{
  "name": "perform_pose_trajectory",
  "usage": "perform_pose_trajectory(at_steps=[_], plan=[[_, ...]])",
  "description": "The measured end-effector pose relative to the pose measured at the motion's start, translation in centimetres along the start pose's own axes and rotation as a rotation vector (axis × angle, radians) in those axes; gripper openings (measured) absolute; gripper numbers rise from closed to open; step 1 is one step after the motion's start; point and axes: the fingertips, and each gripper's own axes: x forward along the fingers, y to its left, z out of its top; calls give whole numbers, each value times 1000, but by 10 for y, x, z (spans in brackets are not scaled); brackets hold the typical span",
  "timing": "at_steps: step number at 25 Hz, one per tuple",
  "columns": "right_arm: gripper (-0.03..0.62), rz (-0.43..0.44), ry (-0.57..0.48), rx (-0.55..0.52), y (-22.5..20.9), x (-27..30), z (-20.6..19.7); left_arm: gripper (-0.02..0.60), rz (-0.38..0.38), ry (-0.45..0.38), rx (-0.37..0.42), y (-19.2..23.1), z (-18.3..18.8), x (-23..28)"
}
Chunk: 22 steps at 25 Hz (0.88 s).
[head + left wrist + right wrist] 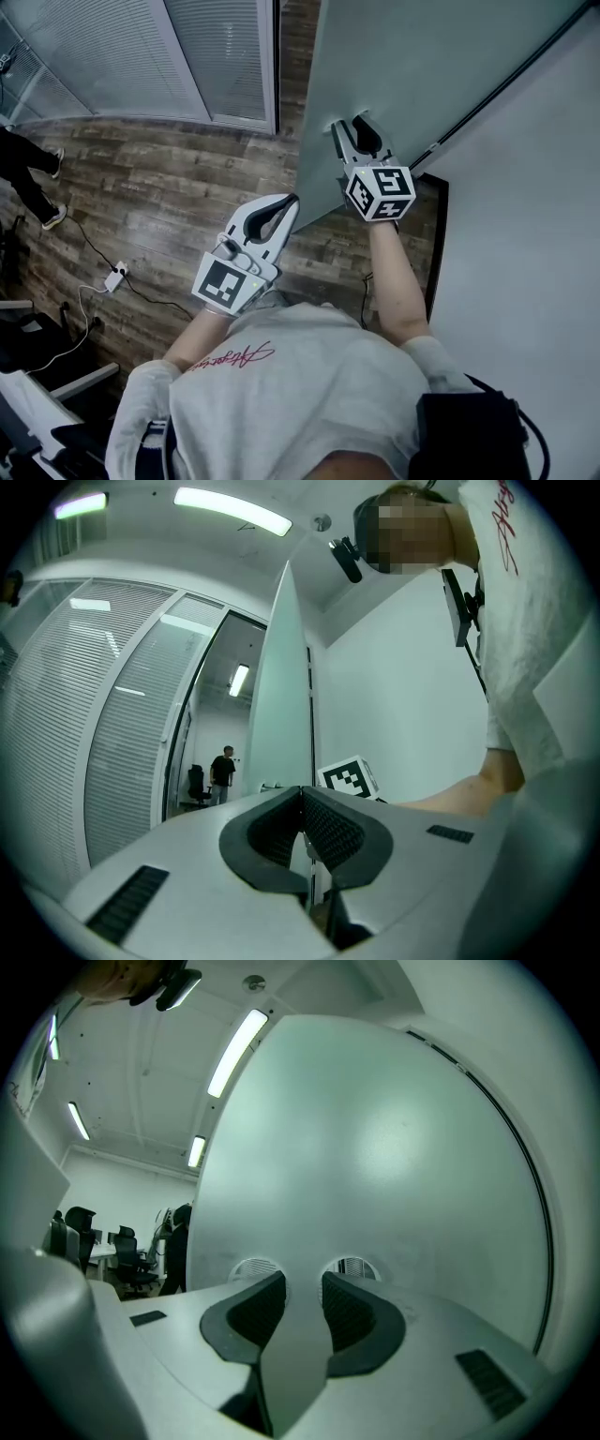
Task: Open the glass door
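A tall frosted glass door (403, 75) stands at an angle ahead of the person, with a white wall (525, 244) to its right and a wood-plank floor (159, 178) to its left. The right gripper (349, 124) has its jaws spread, grasping nothing, tips right at the door's flat face. The left gripper (292, 201) is clenched shut and empty, near the door's edge.

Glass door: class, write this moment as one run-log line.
glass door: ajar | left gripper: shut, empty, by door's free edge | right gripper: open, tips at door's frosted face
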Motion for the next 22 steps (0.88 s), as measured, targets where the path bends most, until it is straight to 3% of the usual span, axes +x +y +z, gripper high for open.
perform_pose_trajectory(at_steps=[12, 16, 22], plan=[[132, 108, 11, -1, 4, -65, 5, 17, 131, 18, 25, -89, -8, -6], [132, 136, 9, 2, 7, -85, 6, 17, 179, -13, 39, -107, 0, -10], [132, 141, 4, 8, 0, -113, 8, 17, 177, -10, 39, -129, 1, -8]])
